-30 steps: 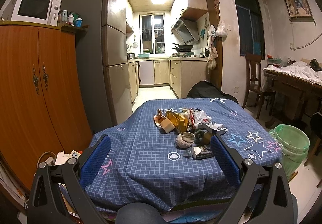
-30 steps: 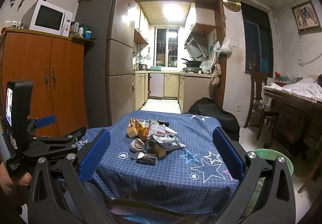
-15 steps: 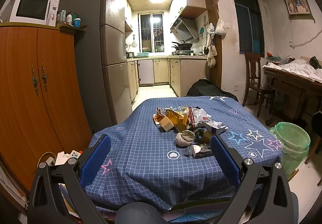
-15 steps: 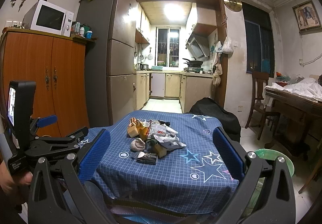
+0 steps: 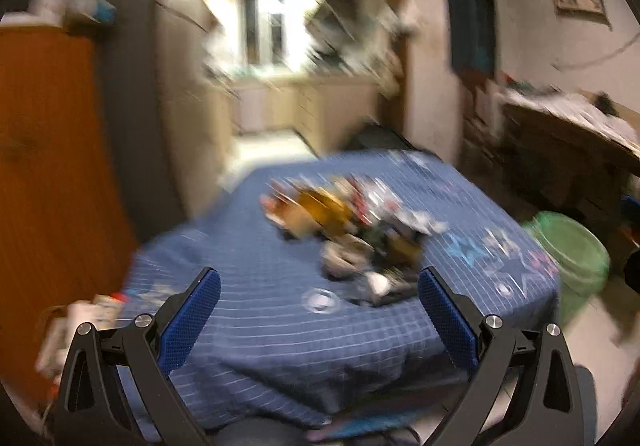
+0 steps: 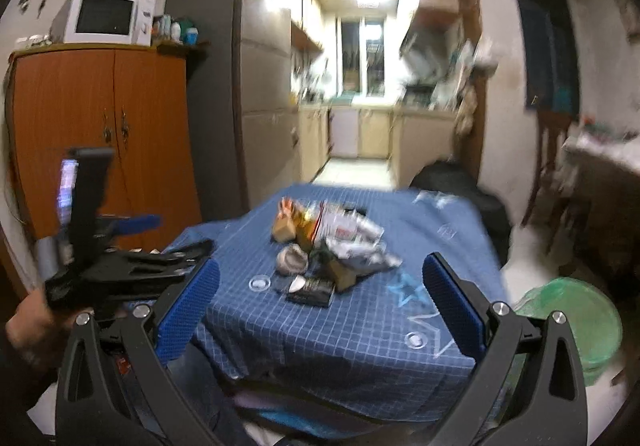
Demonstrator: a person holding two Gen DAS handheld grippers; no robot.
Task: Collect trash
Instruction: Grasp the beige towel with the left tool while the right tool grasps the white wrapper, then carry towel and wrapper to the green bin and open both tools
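Note:
A pile of trash [image 5: 352,234] lies in the middle of the blue checked tablecloth [image 5: 256,310]: wrappers, paper scraps, a yellow packet and a small dark box. It also shows in the right wrist view [image 6: 324,250]. A green bin [image 5: 572,258] stands on the floor right of the table, also in the right wrist view [image 6: 576,322]. My left gripper [image 5: 318,322] is open and empty, short of the pile. My right gripper [image 6: 320,310] is open and empty, in front of the pile. The left wrist view is blurred.
A wooden cupboard [image 6: 100,133] with a microwave [image 6: 106,19] and a tall fridge [image 6: 232,85] stand at the left. A kitchen doorway [image 6: 360,105] lies behind the table. A dark bag [image 6: 452,181] lies past the table's far corner. A wooden table with clutter [image 5: 572,133] stands at the right.
Both grippers have moved forward and down toward the table, so the trash pile looks larger. Both views are now motion-blurred. Jaws stay open.

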